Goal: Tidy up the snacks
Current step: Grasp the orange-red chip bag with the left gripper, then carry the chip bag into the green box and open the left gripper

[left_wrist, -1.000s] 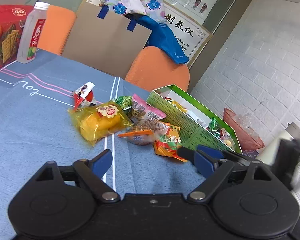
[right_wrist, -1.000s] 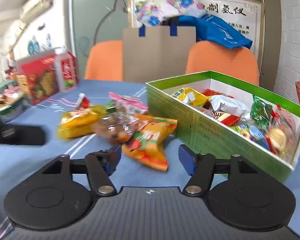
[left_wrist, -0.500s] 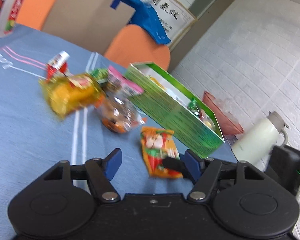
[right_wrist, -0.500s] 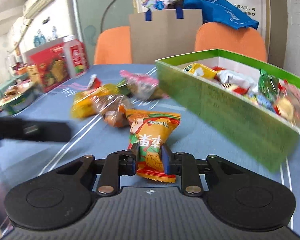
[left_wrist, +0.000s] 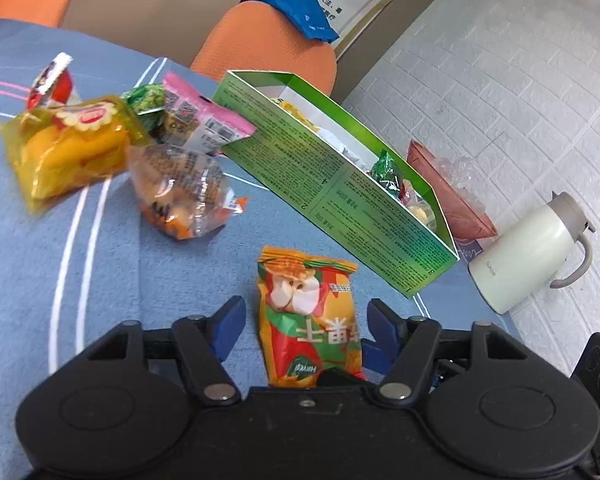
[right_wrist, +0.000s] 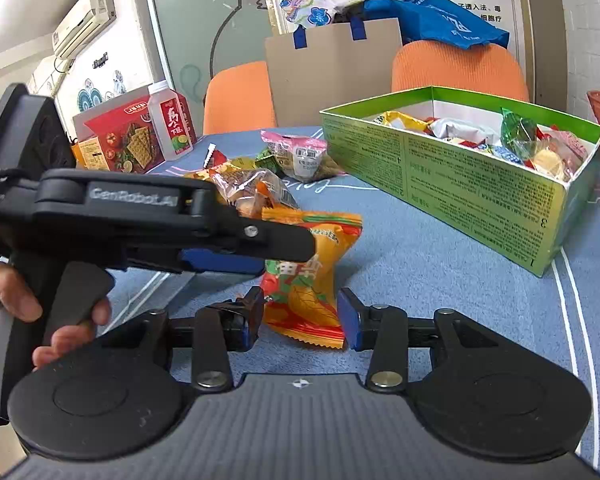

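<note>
- While the orange snack packet point(left_wrist: 308, 316) lay flat on the blue tablecloth point(left_wrist: 100, 272), the left gripper point(left_wrist: 304, 320) stood over it with its jaws closing, the packet between them and neither blue pad pressing on it.
- In the right wrist view the same packet point(right_wrist: 312, 280) sat between the jaws of the right gripper point(right_wrist: 300, 316), which were opening; the pads stood just beside the wrapper's edges, apart from it.
- The left gripper point(right_wrist: 244, 258) reached in from nine o'clock in that view, its tip over the packet's far end, and a hand point(right_wrist: 28, 312) held its handle at the left edge.
- The green box point(right_wrist: 480, 184), already holding many wrapped sweets, stood at two o'clock from the packet, near but apart.
- A clear bag of snacks point(left_wrist: 180, 196), a yellow bag point(left_wrist: 68, 148) and a pink packet point(left_wrist: 204, 124) lay together at eleven o'clock from the packet in the left wrist view.
- A white jug point(left_wrist: 532, 252) stood at three o'clock, beyond the box's near corner.
- A red cracker box point(right_wrist: 128, 140) and a bottle point(right_wrist: 170, 124) stood far off at ten o'clock in the right wrist view.
</note>
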`<state>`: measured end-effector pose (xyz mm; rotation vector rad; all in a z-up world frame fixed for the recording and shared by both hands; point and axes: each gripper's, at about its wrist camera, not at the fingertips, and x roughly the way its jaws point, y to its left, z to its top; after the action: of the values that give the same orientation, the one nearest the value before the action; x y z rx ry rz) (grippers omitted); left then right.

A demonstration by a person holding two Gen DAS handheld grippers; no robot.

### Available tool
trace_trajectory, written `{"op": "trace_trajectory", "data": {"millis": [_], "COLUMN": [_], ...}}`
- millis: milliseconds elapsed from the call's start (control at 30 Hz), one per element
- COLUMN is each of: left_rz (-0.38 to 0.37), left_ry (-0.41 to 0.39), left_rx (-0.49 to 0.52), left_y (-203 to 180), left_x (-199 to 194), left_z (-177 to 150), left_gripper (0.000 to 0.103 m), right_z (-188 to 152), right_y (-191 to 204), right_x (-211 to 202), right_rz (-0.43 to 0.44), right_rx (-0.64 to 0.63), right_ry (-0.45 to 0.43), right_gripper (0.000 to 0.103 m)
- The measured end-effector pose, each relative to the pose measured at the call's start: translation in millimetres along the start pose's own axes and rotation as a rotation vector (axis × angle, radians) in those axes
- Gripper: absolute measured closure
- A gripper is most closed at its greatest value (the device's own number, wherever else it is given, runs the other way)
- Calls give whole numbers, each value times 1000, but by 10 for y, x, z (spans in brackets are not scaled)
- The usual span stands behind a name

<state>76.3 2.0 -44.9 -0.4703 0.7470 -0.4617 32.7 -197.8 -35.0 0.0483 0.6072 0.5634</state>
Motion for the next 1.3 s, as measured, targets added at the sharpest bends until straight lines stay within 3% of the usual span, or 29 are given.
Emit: {"op": "trace_trajectory", "data": {"millis": [33,200,600,967,1067,1300], "left_rz": [0,39,32,43,19,-62], "left_ry": [12,6,1,-6,-67,-161], "left_rx": [0,45,40,46,58,142], "left_y": [-11,-115,-99,-126,-200,-560], "left_x": [27,79,78,74,-33,-61], "left_z": [-3,-25,-31,-33,2,522], "left_gripper": [35,34,37,38,40,42], "right_z": [-19,-25,-30,-42,-41,297], "right_y": [-5,-32,39,117,133,19], "right_x": [3,22,50,62,-13,-233], "right_rz": [-6,0,-37,-71,-81,-126], "right_rx": [-2,9,-9,-41,-42,-71], "right_ry": [4,18,22,16,-36,-227], "right_gripper": [32,32,30,42,60,63]}}
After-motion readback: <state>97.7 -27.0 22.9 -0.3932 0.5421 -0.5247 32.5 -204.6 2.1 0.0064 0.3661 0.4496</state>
